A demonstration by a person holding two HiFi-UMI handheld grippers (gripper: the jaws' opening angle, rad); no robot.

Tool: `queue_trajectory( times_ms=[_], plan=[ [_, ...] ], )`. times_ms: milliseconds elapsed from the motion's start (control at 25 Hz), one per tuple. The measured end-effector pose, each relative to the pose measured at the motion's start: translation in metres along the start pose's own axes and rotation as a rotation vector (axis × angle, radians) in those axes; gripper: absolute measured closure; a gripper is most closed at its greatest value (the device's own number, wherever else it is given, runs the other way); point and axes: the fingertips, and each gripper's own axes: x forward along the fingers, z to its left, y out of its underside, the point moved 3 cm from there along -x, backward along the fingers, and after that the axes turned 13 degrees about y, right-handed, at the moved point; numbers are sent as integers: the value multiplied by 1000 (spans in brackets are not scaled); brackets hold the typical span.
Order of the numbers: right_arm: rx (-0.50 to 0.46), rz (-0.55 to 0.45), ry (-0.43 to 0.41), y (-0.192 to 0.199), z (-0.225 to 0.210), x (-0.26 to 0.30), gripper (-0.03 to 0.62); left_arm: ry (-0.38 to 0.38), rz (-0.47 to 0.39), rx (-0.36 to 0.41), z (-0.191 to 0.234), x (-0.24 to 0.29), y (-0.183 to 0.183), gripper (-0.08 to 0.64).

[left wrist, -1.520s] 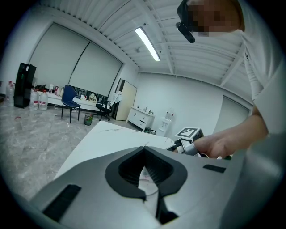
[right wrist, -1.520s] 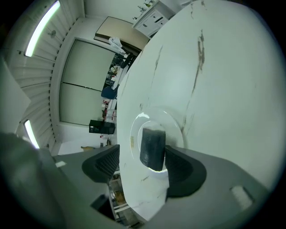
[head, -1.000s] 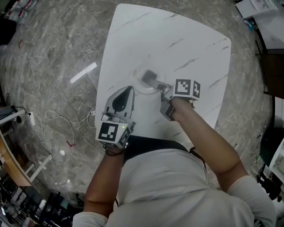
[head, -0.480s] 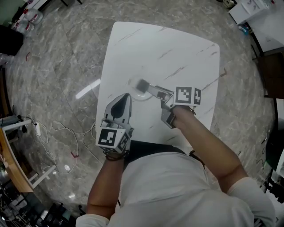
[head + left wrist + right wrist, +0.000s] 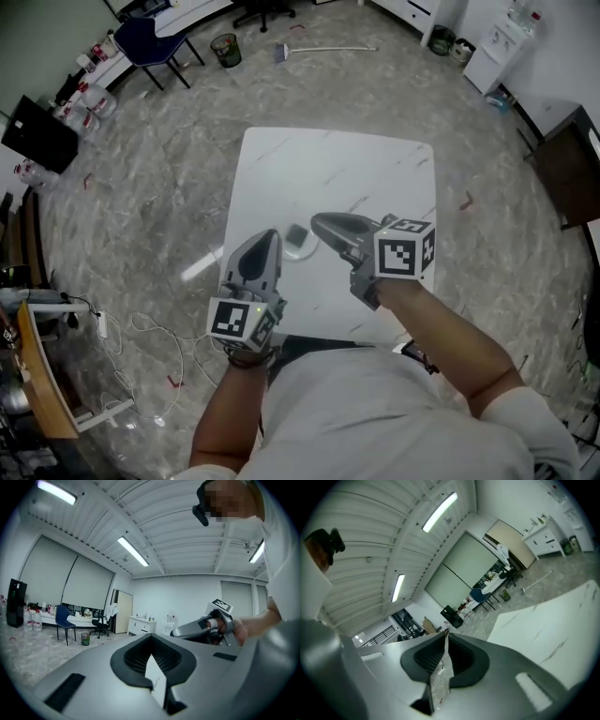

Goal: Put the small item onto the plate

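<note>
Head view: the left gripper (image 5: 266,234) and right gripper (image 5: 319,223) are now seen raised well off the table (image 5: 375,178). Both pairs of jaws are closed and empty, the right's just brought together. The small item (image 5: 296,234) is left on the plate (image 5: 304,252) near the table's near edge, so placement is judged done.

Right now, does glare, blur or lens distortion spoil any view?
Head view: sharp, table edges bowed, a light streak glaring off the floor. Left gripper view: fisheye, dark corners, bright ceiling lights. Right gripper view: same fisheye, tilted, ceiling tube blown out.
</note>
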Motion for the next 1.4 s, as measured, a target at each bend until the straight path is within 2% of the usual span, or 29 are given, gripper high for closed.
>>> queue_trajectory(
  times_ms=[200, 400, 640, 880, 1400],
  plan=[
    [-227, -88, -21, -42, 57, -60, 588, 22, 17, -22, -41, 5, -49, 554],
    [-466, -184, -34, -79, 112, -101, 589, 92, 61, -1, -75, 13, -99, 554],
    [-645, -358, 62, -108, 138, -148, 589, 57, 6, 63, -111, 9, -150, 554],
    [-679, -380, 72, -104, 153, -153, 590, 38, -45, 91, -121, 1, -175, 554],
    [-675, -371, 63, -104, 161, -154, 589, 49, -82, 115, -130, -1, -188, 554]
  ],
)
